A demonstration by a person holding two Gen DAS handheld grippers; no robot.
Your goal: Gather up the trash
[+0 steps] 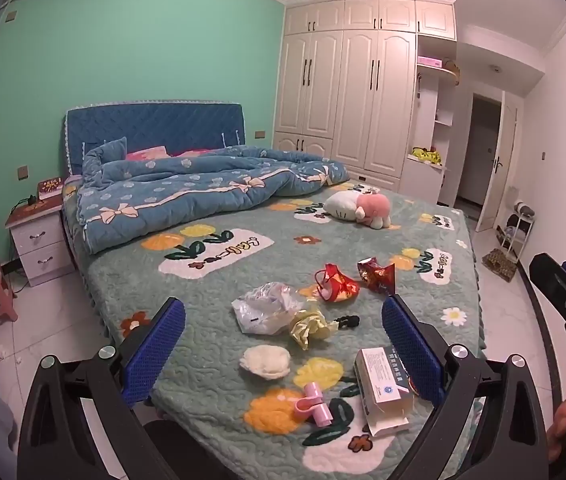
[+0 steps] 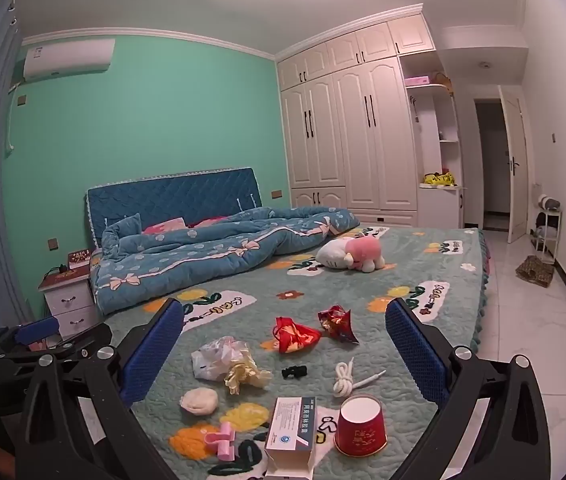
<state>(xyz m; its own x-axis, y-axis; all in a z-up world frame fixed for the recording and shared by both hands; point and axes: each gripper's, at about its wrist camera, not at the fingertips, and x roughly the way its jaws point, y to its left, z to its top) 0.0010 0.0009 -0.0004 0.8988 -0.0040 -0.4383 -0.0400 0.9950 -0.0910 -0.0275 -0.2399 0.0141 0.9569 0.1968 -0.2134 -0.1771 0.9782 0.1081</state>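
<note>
Left tool (image 1: 283, 324) & right tool (image 2: 284, 322): both spread wide, nothing pinched, above near end of green flowered bed cover (image 2: 423, 248). Trash between blue pads: crumpled clear plastic bag (image 1: 265, 308), white cardboard box w/ open flap (image 2: 291, 426), red paper cup on its side (image 2: 361, 428) at near right, red foil wrappers (image 2: 337, 324) farther back.

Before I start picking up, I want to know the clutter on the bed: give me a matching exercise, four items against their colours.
Items:
1. paper cup
2. coiled cord
3. clip
4. crumpled ribbon

Colours:
a. pink
b. pale yellow
c. red
d. white

Pairs: 1-c, 2-d, 3-a, 4-b
</note>
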